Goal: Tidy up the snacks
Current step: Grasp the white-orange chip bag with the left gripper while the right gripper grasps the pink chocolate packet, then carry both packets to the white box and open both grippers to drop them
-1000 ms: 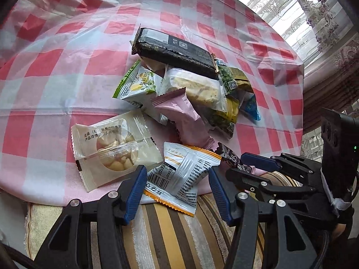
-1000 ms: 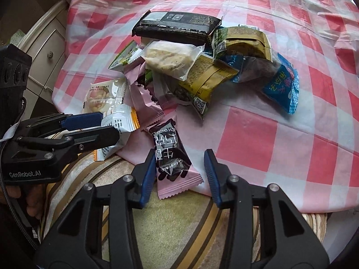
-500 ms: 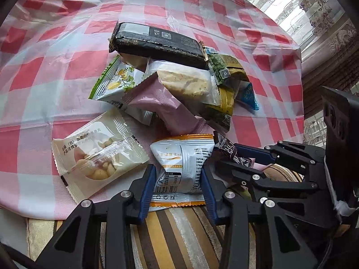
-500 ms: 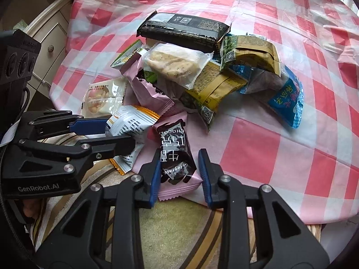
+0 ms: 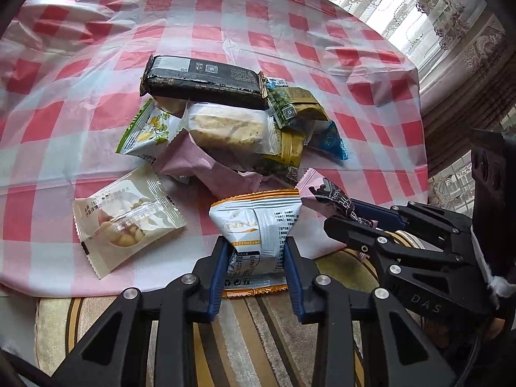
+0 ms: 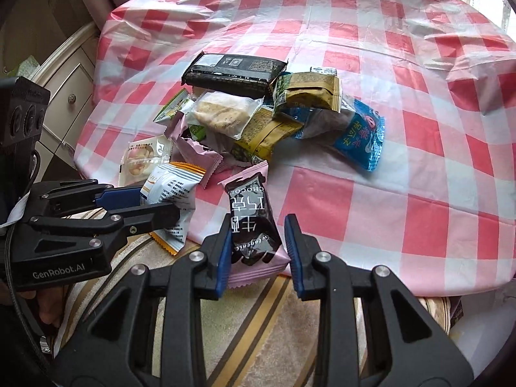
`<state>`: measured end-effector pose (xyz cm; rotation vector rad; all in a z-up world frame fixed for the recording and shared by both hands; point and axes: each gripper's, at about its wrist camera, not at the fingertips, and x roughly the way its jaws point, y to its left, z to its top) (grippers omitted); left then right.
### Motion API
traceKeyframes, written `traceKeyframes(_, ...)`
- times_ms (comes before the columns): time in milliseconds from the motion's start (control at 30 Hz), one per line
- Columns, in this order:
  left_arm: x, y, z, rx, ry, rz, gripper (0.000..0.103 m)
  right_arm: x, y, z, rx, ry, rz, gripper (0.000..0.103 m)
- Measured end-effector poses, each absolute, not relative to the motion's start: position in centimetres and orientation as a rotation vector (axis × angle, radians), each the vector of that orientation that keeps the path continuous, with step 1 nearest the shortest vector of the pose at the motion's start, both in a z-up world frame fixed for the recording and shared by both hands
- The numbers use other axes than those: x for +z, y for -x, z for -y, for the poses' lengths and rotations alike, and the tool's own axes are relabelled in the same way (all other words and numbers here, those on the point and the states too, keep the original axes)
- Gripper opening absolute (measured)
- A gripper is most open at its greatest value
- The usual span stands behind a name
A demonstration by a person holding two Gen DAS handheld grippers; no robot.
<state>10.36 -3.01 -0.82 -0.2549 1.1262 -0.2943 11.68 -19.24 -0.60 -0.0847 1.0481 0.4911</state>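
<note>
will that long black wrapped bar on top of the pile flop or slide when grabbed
The black bar looks flat and straight, so probably fairly stiff. Its glossy wrapper may be slippery. It rests on the clear biscuit pack, so pushing likely shifts the pile.

Bright daylight from curtained window (image 5: 429, 9), blown out at top right. Sheen on plastic tablecloth (image 6: 354, 74) and wrappers. Soft shadows. Strong fisheye bending, dark vignetted corners. Focus sharp.
</note>
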Motion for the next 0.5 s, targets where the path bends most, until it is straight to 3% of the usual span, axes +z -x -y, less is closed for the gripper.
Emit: traceKeyframes(500,1.5,-9.9,10.9,-0.418,0.194,-1.089,0.034,1.4,-8.5,30.6,0.313,-0.082,-0.980,0.034)
